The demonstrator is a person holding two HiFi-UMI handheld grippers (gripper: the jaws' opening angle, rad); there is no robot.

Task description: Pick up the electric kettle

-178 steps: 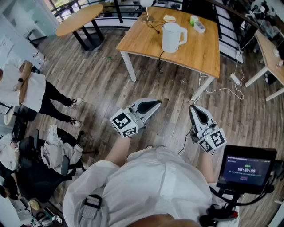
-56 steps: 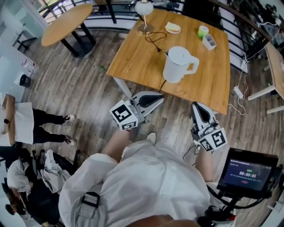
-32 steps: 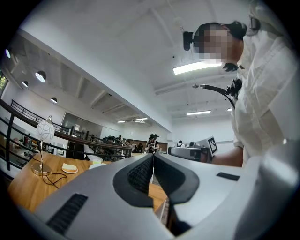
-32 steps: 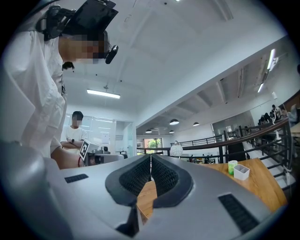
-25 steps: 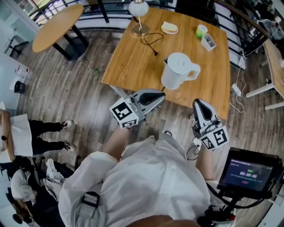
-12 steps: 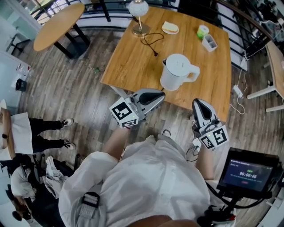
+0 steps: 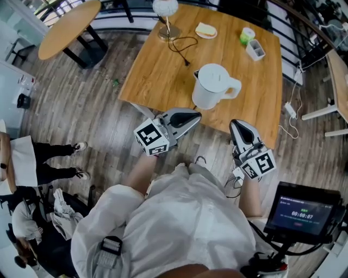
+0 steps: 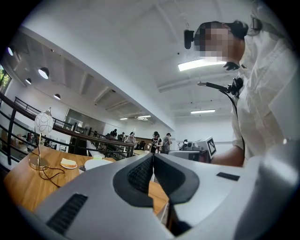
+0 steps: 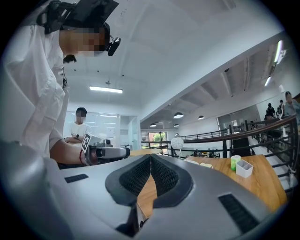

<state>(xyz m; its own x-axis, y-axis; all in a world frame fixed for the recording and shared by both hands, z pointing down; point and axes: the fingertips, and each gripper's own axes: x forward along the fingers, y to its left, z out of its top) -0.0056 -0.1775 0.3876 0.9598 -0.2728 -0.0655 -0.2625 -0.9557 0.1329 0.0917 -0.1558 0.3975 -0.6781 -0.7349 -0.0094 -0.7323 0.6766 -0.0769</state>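
The electric kettle [image 7: 213,87] is standing on the bench [image 7: 157,76], toward its near edge. Just off that edge, the left gripper [image 7: 197,115] and right gripper [image 7: 234,124] are hovering, fingers pressed together, holding nothing. Arriving closed, they are risking knocking the kettle over. Counting: one kettle, one lamp [image 7: 165,7], one cup [image 7: 247,36], two grippers.

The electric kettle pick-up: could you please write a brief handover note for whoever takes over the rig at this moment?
Left gripper: shut, empty, at the near edge of the wooden table.
Right gripper: shut, empty, at the same edge.
White electric kettle: upright on the table, lid on, handle toward the right gripper's side, touched by neither gripper.
Done: both grippers are close to the kettle.
Left: open a gripper, probably the right, close it on the handle and lift.
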